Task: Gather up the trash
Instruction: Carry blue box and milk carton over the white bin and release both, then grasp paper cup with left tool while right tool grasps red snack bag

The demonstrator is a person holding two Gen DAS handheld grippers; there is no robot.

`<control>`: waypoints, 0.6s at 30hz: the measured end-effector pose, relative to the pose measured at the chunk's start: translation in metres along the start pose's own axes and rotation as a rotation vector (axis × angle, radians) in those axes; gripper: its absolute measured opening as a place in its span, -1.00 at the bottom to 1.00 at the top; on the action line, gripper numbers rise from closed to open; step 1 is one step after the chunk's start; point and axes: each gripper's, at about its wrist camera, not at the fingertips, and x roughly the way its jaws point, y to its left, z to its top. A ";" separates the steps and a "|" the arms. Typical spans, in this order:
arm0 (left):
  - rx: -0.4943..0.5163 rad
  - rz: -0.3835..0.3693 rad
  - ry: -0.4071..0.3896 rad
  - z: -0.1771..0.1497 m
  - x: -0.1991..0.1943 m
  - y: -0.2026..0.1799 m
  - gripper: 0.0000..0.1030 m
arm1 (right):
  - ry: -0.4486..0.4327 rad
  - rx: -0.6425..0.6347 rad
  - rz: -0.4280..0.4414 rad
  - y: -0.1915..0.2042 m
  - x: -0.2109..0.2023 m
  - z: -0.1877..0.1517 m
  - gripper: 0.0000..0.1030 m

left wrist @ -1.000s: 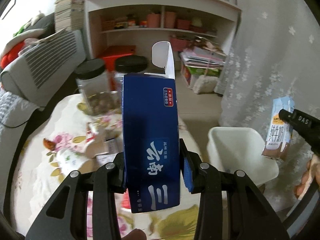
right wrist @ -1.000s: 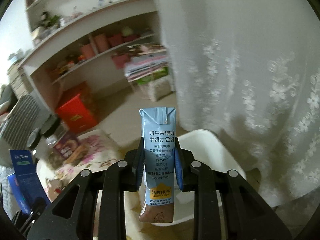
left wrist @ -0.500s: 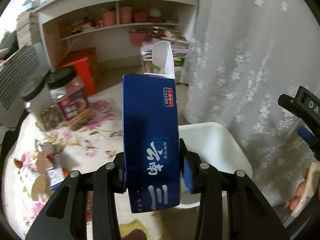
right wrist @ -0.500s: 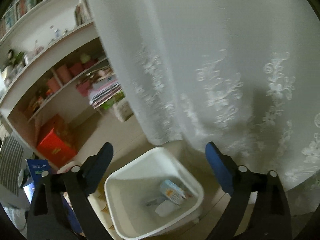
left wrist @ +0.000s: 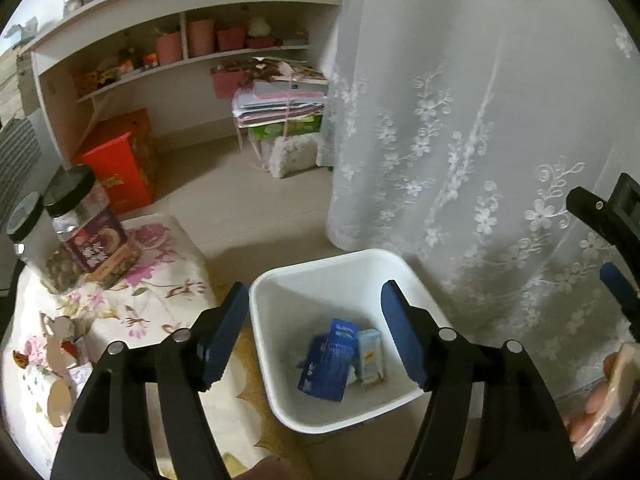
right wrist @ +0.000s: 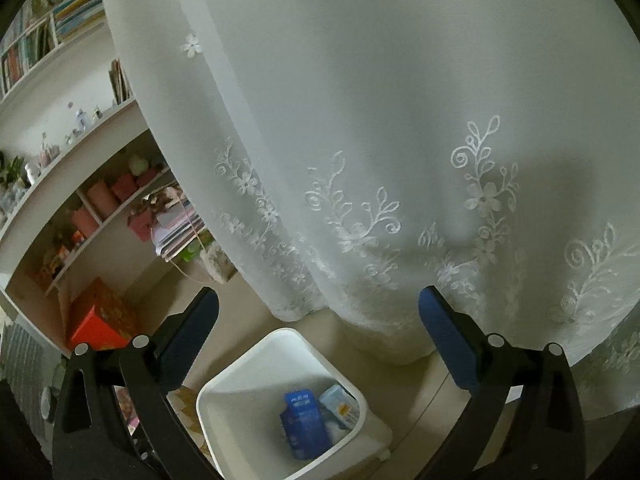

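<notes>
A white bin (left wrist: 276, 284) stands on the floor beside the table; it also shows in the right wrist view (right wrist: 224, 392). Inside lie a dark blue carton (left wrist: 330, 356) and a light blue milk carton (left wrist: 370, 354), also seen in the right wrist view as the blue carton (right wrist: 304, 424) and the milk carton (right wrist: 340, 404). My left gripper (left wrist: 314, 332) is open and empty above the bin. My right gripper (right wrist: 320, 344) is open and empty, higher up near the curtain; part of it shows in the left wrist view (left wrist: 608, 240).
A floral-cloth table (left wrist: 160, 288) at left holds two black-lidded jars (left wrist: 80, 224) and small wrappers (left wrist: 60, 344). A white embroidered curtain (left wrist: 460, 120) hangs right behind the bin. A shelf unit (left wrist: 180, 40), a red box (left wrist: 116, 160) and a stack of papers (left wrist: 280, 100) stand beyond.
My left gripper opened and the dark blue carton fell into the bin. My right gripper, which let go of the milk carton earlier, stays open and has risen slightly.
</notes>
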 end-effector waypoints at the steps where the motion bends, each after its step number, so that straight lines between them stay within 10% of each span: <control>1: -0.004 0.017 -0.006 -0.002 -0.003 0.005 0.32 | -0.002 -0.012 0.001 0.004 -0.002 -0.002 0.86; 18: -0.124 0.263 -0.008 -0.048 -0.043 0.131 0.41 | 0.080 -0.381 0.174 0.128 -0.035 -0.077 0.86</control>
